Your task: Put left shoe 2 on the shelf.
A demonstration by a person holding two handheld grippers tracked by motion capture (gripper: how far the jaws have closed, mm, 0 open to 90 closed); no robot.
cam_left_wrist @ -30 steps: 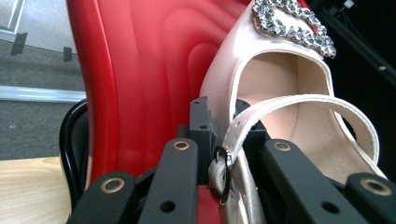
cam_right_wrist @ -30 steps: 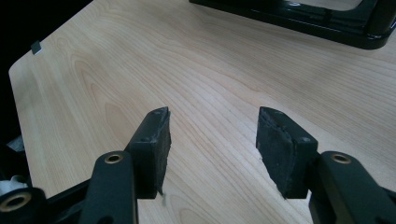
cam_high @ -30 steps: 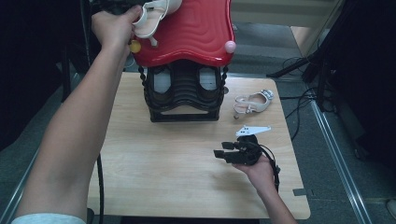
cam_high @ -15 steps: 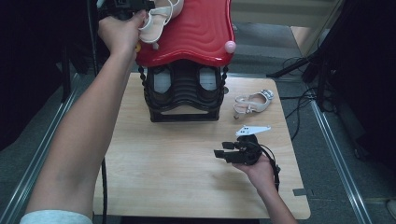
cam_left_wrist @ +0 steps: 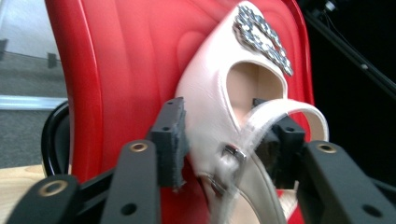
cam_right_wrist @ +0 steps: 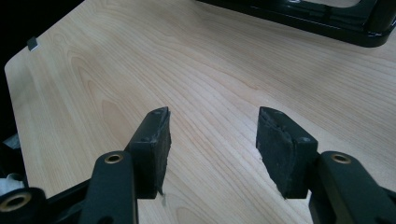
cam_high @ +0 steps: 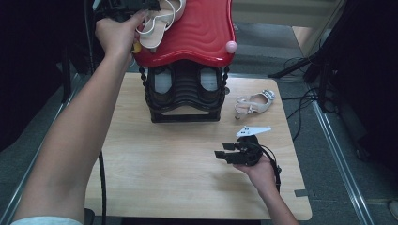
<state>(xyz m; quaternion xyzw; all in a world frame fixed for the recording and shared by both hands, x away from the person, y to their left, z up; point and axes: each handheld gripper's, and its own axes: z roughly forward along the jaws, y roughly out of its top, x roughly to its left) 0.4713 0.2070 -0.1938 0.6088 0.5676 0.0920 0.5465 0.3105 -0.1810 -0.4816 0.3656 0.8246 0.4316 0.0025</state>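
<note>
With the left gripper [cam_left_wrist: 224, 140] clamped on the cream rhinestone-trimmed sandal [cam_left_wrist: 219, 107] over the glossy red wavy rack top [cam_high: 197, 33], and the right gripper [cam_right_wrist: 212, 149] wide and idle above the wooden bench [cam_high: 155, 173], the sandal could slide off if released on that slope.

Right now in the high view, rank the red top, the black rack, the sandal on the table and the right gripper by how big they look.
1. red top, though it sits nearer the camera
2. black rack
3. sandal on the table and right gripper: too alike to rank
</note>
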